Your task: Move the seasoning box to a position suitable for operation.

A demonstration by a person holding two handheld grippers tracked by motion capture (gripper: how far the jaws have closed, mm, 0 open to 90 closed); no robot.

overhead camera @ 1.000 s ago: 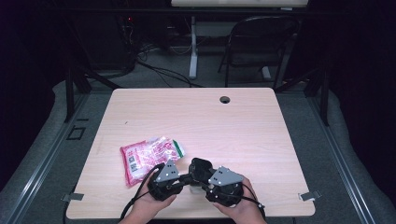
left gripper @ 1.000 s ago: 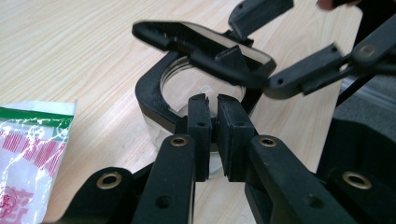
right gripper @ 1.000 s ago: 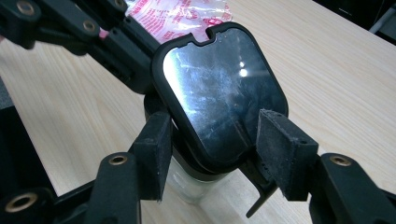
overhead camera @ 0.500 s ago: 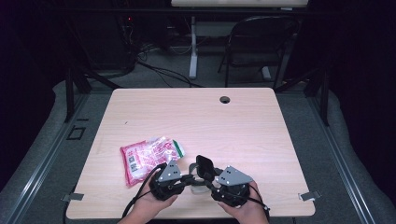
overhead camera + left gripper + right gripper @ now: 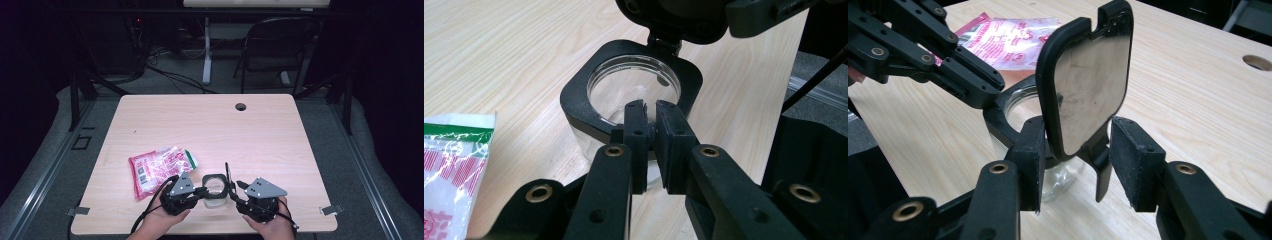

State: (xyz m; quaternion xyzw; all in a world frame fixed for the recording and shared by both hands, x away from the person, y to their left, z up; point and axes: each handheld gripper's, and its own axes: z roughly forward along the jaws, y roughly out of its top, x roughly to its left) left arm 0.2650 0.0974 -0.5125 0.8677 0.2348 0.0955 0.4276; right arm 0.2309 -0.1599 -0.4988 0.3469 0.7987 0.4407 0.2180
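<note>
**A:** Status: your left gripper [image 5: 650,131] is clamped on the near edge of the jar's black rim [image 5: 579,92]. The clear jar [image 5: 216,192] sits near the table's [image 5: 210,125] front edge, between your two hands. The hinged lid [image 5: 1087,82] stands upright, open.

**B:** And the right?

**A:** Your right gripper [image 5: 1075,150] has its jaws apart, straddling the bottom of the lid near the hinge. I can't tell whether a pad touches it.

**B:** Risks?

**A:** Three, all my judgement. The left grip is a thin bite on the rim; if you push the lid hard, the jar could twist or slip out. The lid could also swing back shut if you let go early. And the jar is close to the edge, so a sideways shove could tip it off. The pink packet [image 5: 160,167] is just beside your left hand; don't snag it.
</note>
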